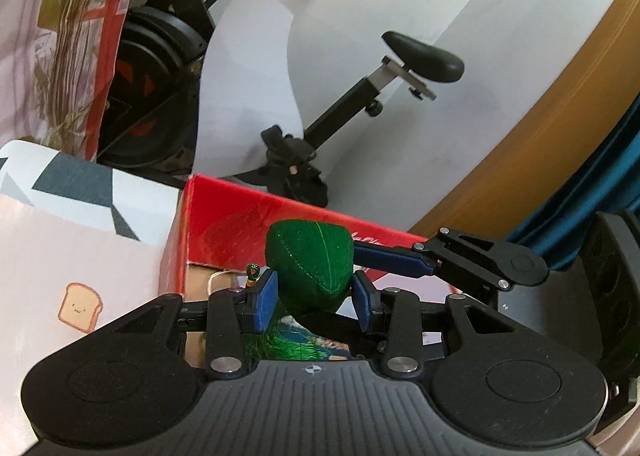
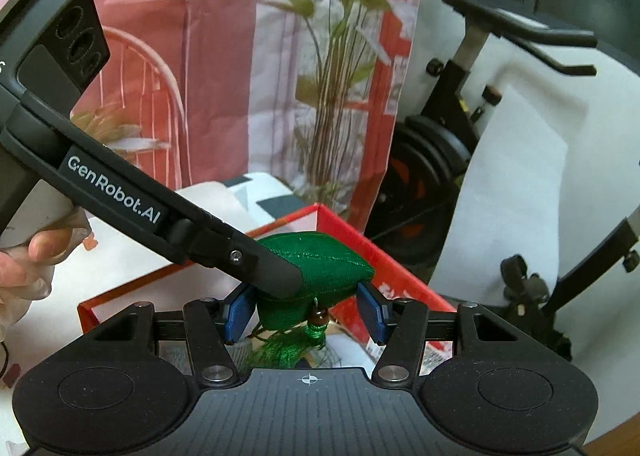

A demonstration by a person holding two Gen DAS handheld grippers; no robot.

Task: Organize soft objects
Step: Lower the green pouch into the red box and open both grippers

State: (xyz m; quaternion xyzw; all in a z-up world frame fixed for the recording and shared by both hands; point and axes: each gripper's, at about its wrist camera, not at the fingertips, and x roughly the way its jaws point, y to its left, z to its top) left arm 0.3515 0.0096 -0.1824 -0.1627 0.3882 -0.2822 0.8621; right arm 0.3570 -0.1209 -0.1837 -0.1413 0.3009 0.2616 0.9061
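Observation:
A green stuffed fabric sachet [image 1: 312, 264] with a green tassel [image 2: 316, 332] hangs over an open red box [image 1: 248, 216]. My left gripper [image 1: 314, 302] is shut on it, its blue pads pressing the lower sides. My right gripper [image 2: 306, 314] is shut on the same sachet [image 2: 336, 260] from another side. In the left wrist view one of its fingers [image 1: 394, 261] reaches in from the right against the sachet. In the right wrist view the black housing of the left tool [image 2: 120, 192] crosses from the upper left and hides part of the sachet. The red box [image 2: 384, 268] lies just below.
An exercise bike [image 1: 420, 56] stands behind the box, with a white sheet [image 1: 248, 76] leaning against it. A printed cloth [image 2: 240, 76] hangs at the back. A light cover with a toast print [image 1: 80, 304] lies left of the box. A hand [image 2: 24, 264] grips the left tool.

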